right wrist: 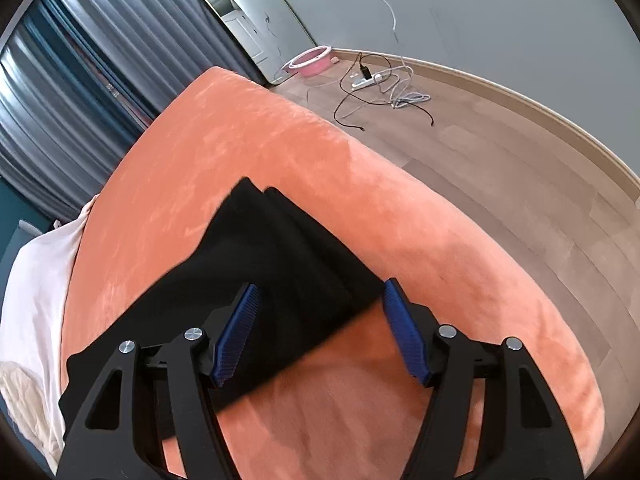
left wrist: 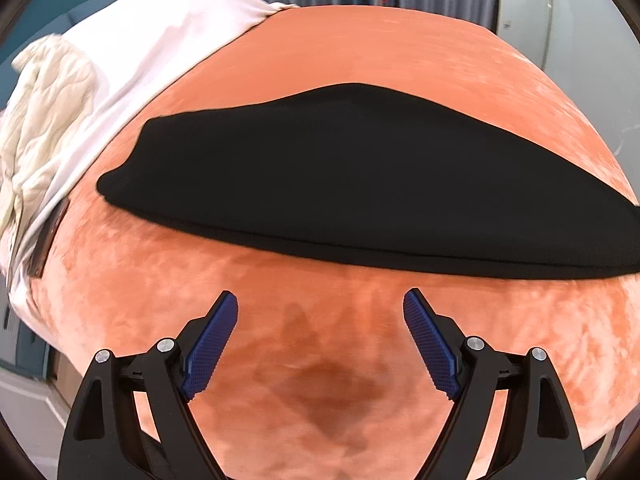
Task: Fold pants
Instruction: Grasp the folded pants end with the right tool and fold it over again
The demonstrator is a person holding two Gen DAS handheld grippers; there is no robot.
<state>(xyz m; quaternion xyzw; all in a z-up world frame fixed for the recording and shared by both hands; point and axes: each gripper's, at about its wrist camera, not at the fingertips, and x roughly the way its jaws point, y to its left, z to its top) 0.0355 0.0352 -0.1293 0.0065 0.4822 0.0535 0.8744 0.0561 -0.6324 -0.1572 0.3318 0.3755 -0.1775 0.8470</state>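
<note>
A: How far along are the pants point(left wrist: 360, 176)?

B: They lie flat on the orange bed point(left wrist: 360, 56), legs stacked; I'd judge 1 fold done, more left.

A: Grippers?

B: Left gripper point(left wrist: 320, 340) hangs released over bare bed. Right gripper point(right wrist: 318, 332) straddles the pants' end, fingers point(right wrist: 404, 336) not pinching.

A: Any writing?

B: None readable.

No readable text — no labels, anywhere.
</note>
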